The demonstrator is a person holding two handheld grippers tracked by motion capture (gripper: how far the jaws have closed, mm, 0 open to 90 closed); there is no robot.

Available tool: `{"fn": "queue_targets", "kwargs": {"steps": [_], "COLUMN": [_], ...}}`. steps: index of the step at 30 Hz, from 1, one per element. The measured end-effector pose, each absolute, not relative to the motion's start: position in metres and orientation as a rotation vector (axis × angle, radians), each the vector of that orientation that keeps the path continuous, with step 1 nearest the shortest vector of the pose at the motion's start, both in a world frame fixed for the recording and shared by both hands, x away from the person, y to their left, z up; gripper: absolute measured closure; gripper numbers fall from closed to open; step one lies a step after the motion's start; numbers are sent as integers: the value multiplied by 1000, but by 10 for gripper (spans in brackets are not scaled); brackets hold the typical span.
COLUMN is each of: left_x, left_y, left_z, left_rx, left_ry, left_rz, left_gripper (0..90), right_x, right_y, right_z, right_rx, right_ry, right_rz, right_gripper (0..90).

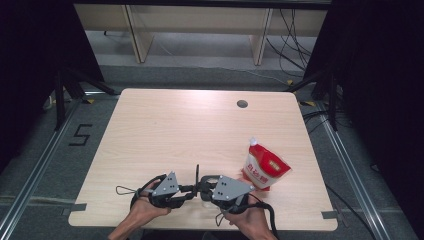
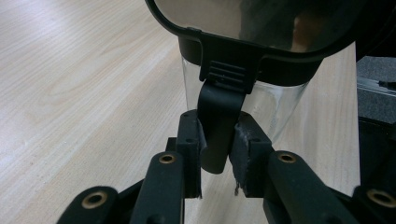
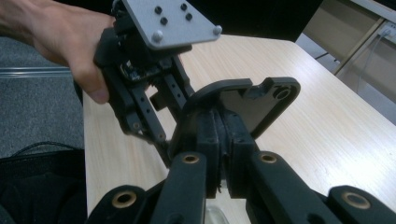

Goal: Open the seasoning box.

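Note:
A clear jar (image 2: 282, 105) with a black-rimmed lid (image 2: 219, 42) stands near the table's front edge. My left gripper (image 2: 217, 156) is shut on the lid's black clip tab (image 2: 218, 100), which hangs down the jar's side. In the right gripper view my right gripper (image 3: 223, 140) is shut on the edge of a black lid flap (image 3: 252, 100). The left gripper (image 3: 144, 100) and the hand holding it sit just behind that flap. From above, both grippers (image 1: 172, 192) (image 1: 225, 191) meet at the jar, and the black flap (image 1: 197, 174) stands up between them.
A red and white spouted pouch (image 1: 265, 169) lies on the wooden table (image 1: 190, 130), just right of my right gripper. A round cable hole (image 1: 242, 104) is at the far right. Dark stands and floor rails flank the table.

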State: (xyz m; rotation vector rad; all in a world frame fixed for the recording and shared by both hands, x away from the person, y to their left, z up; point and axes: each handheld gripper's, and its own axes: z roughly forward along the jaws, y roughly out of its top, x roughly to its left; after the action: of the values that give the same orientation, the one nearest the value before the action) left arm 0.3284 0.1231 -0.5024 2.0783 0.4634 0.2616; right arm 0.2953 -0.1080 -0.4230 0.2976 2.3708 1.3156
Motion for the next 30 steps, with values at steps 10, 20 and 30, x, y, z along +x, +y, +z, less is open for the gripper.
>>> {"fn": "queue_targets", "kwargs": {"steps": [10, 20, 30], "left_x": [328, 328, 327], "left_y": [124, 123, 124], "left_z": [-503, -502, -501], "left_rx": [2085, 2082, 2077], "left_ry": [480, 488, 497], "left_rz": [274, 271, 272], "left_gripper": [740, 739, 644], "right_x": [298, 298, 296], "right_y": [-95, -97, -126], "right_z": [-423, -423, -425], "right_rx": [270, 283, 356], "right_ry": [2379, 2381, 2349], "right_rz": [1311, 1323, 1327], "right_gripper": [872, 860, 818]}}
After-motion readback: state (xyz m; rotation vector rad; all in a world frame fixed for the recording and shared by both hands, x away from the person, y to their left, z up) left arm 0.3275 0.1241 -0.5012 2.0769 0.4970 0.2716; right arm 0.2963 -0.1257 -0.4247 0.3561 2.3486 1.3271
